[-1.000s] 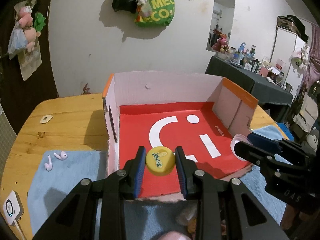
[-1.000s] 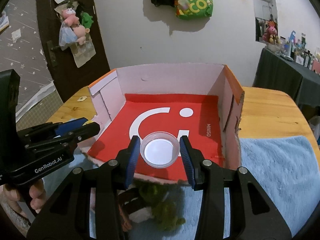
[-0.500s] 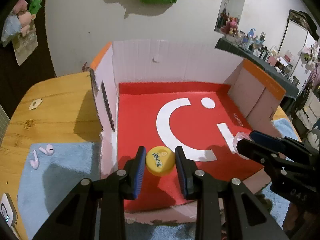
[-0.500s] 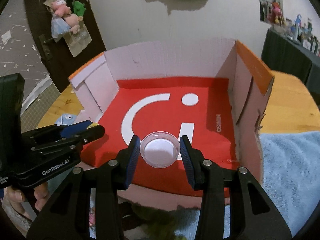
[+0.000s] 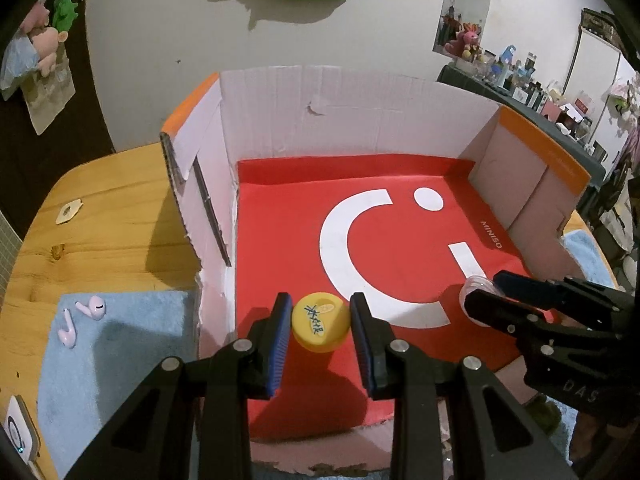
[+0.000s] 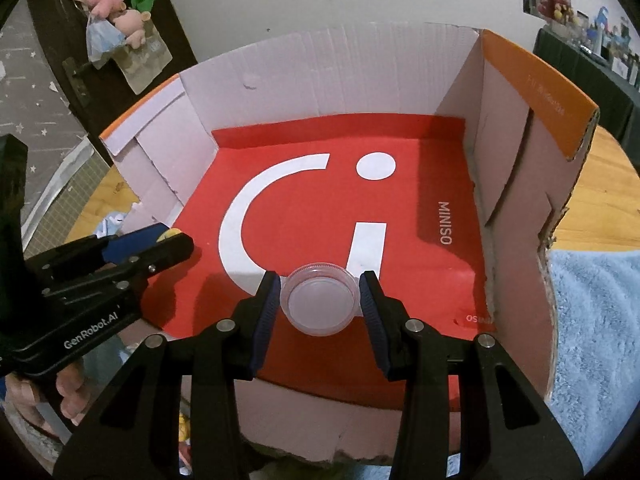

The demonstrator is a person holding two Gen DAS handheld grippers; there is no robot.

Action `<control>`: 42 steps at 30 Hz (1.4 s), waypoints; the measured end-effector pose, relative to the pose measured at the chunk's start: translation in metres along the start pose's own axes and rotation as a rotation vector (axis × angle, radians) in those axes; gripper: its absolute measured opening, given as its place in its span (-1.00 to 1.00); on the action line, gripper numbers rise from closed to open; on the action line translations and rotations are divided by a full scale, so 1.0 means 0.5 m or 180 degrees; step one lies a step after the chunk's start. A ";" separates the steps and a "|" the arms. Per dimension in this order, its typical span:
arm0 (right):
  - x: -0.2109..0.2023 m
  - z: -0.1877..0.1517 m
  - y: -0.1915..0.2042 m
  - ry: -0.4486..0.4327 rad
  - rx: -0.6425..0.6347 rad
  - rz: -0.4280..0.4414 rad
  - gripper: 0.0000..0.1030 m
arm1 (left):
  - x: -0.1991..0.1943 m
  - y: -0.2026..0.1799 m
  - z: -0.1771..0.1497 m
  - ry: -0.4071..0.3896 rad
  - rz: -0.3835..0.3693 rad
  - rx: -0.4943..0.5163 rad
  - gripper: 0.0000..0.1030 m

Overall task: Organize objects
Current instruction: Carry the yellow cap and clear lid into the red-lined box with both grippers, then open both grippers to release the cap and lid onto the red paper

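In the lower centre of the left wrist view, our left gripper [image 5: 320, 326] pinches a yellow cap [image 5: 320, 326] with dark writing on it between its blue-padded fingers [image 5: 279, 340]. The cap sits over the near left part of the red sheet [image 5: 288, 240] that lines the cardboard box [image 5: 360, 116].

At the lower right of that frame, our right gripper [image 5: 478, 300] reaches in from the side. In its own view, bottom centre, the right gripper [image 6: 319, 304] clamps a clear round lid [image 6: 319, 304] over the near middle of the red sheet [image 6: 400, 208].

At the left edge of the left view, two pink earbuds [image 5: 82, 320] lie on a blue towel [image 5: 120, 380]. Beyond it the wooden table [image 5: 108, 232] stretches toward the upper left. The box's white back wall stands across the middle of both frames.
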State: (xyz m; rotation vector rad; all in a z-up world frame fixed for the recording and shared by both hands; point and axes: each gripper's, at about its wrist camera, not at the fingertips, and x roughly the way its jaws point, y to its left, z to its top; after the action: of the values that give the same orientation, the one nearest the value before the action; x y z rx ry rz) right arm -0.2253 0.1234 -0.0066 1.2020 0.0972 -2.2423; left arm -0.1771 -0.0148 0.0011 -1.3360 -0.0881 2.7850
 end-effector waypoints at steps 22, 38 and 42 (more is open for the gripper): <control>0.002 -0.003 0.000 0.0041 -0.0009 -0.0002 -0.22 | 0.009 0.007 -0.001 -0.0026 0.0030 -0.0027 -0.39; -0.020 -0.004 0.006 -0.0093 -0.0015 -0.0007 0.01 | -0.002 -0.003 -0.001 -0.0065 0.0085 -0.0008 -0.24; -0.029 -0.007 0.006 -0.0127 -0.0024 -0.0006 0.07 | -0.008 -0.004 0.000 -0.0086 0.0101 -0.0012 -0.14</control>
State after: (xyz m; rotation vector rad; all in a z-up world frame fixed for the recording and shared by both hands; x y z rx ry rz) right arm -0.2151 0.1285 0.0034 1.1532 0.0913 -2.2643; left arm -0.1744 -0.0130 0.0042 -1.3124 -0.0740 2.8309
